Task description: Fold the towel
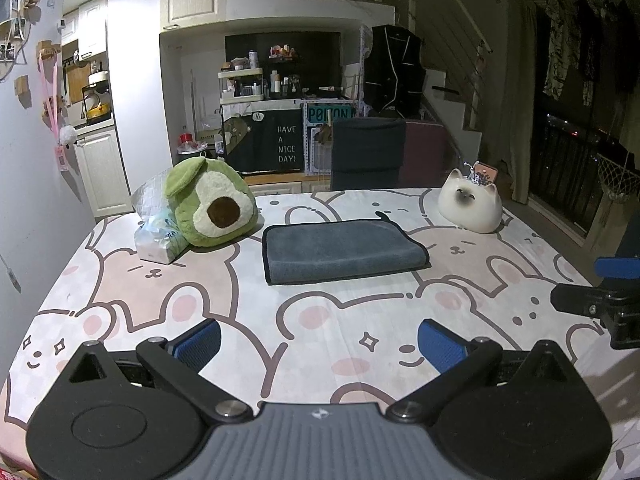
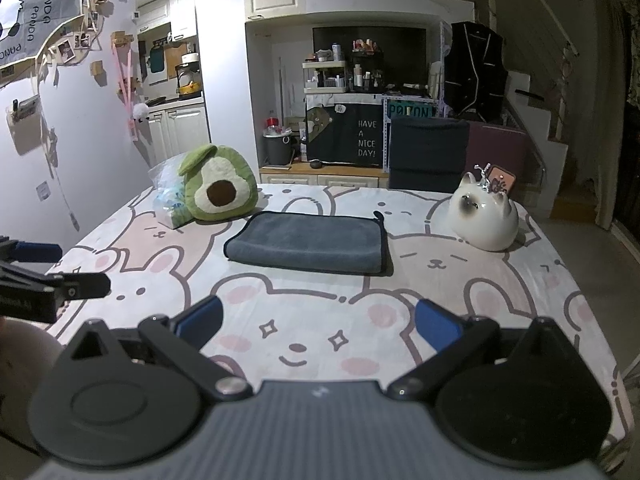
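Here, line by line:

Towel: a grey towel [image 1: 342, 250] with a dark edge, folded into a flat oblong, lies in the middle of the table, well apart from both grippers; a small dark loop sticks out at its far right corner.

Table: covered by a cloth [image 1: 248, 304] printed with pink and white rabbit faces.

Left gripper: the left gripper [image 1: 319, 342] sits low over the near edge of the table, its blue-padded fingers [image 1: 200, 342] spread wide with nothing between them but the printed cloth.

Right gripper: the right gripper [image 2: 319, 330] is likewise at the near edge, its blue pads [image 2: 436, 326] wide apart and holding nothing; in the left wrist view it shows at the right margin [image 1: 612, 280].

Avocado plush: a green avocado plush [image 1: 212, 204] stands at the far left of the table, just beside the towel's far left corner, apart from it.

Plastic packet: a clear plastic packet [image 1: 158, 236] leans against the plush on its left side.

Cat figure: a white ceramic cat figure [image 1: 470, 204] rests at the far right of the table, near the towel's right end but not touching.

Chair: a dark chair back [image 1: 366, 152] stands behind the table's far edge.
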Motion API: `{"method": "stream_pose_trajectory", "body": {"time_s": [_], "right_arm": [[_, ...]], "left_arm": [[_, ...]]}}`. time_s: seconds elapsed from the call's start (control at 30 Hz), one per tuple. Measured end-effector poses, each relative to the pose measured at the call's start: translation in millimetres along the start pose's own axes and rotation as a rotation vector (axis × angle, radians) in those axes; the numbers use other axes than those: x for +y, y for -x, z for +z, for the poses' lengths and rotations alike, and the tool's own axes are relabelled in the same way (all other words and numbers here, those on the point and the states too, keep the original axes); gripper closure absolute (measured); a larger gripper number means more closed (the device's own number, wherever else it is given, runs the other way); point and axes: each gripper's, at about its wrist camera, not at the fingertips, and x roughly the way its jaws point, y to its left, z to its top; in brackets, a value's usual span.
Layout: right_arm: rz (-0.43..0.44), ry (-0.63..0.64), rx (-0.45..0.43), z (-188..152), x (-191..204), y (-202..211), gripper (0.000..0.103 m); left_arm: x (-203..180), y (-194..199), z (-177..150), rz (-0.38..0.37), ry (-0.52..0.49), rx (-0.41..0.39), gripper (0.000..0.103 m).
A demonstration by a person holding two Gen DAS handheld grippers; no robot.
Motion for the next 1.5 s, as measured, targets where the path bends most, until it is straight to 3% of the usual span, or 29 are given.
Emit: {"method": "stream_pose_trajectory", "body": {"time_s": [1.5], "right_arm": [[0.011, -0.015, 0.004, -1.1, 1.0, -1.9, 0.0]], "left_arm": [[1.8, -0.1, 0.8, -0.001, 0.0, 0.001, 0.0]]}}
